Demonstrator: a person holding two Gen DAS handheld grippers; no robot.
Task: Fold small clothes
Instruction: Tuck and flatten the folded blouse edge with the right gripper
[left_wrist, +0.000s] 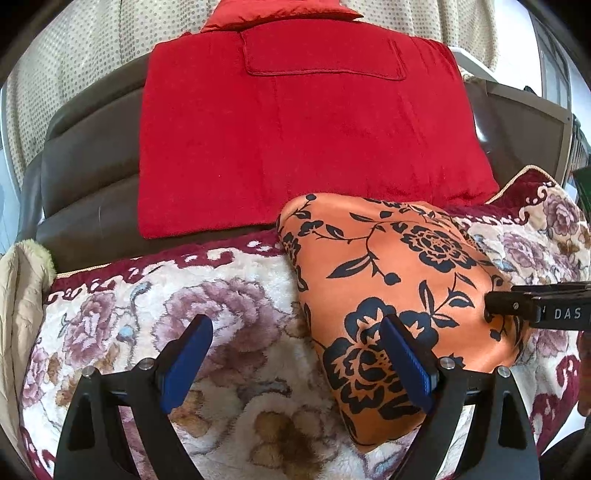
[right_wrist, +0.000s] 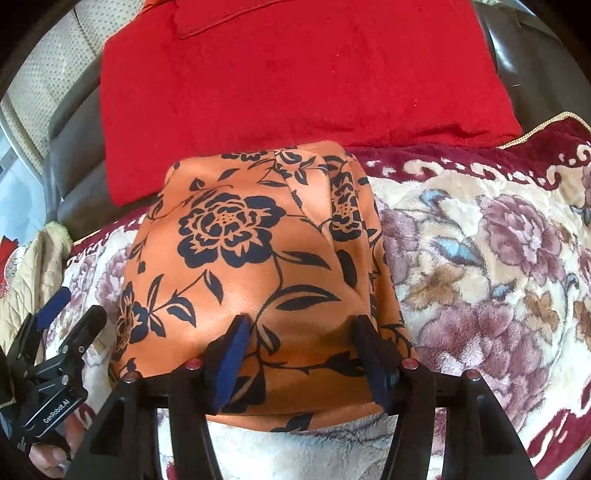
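Orange satin printed with black flowers, the one small garment (right_wrist: 255, 258) in view lies as a compact folded bundle on a plush floral blanket (right_wrist: 480, 258), its far edge just beside a red cushion (right_wrist: 295, 81) that leans on a dark leather seat back (left_wrist: 85, 173).

The folding looks nearly finished: the cloth is doubled into a rough rectangle with layered edges showing along one side, and what seems left is squaring or smoothing it, or setting it aside. No unfolded clothes can be seen.

The right gripper (right_wrist: 303, 332) hangs over the near end of the garment with its jaws apart, the pads standing above the fabric and not pinching it. The left gripper (left_wrist: 297, 332) has its jaws spread wide and empty, one pad over the blanket and the other over the garment's near edge.

Counted: one orange garment, one red cushion, one floral blanket, two grippers. A pale quilted cloth (left_wrist: 22, 295) shows at the left edge.
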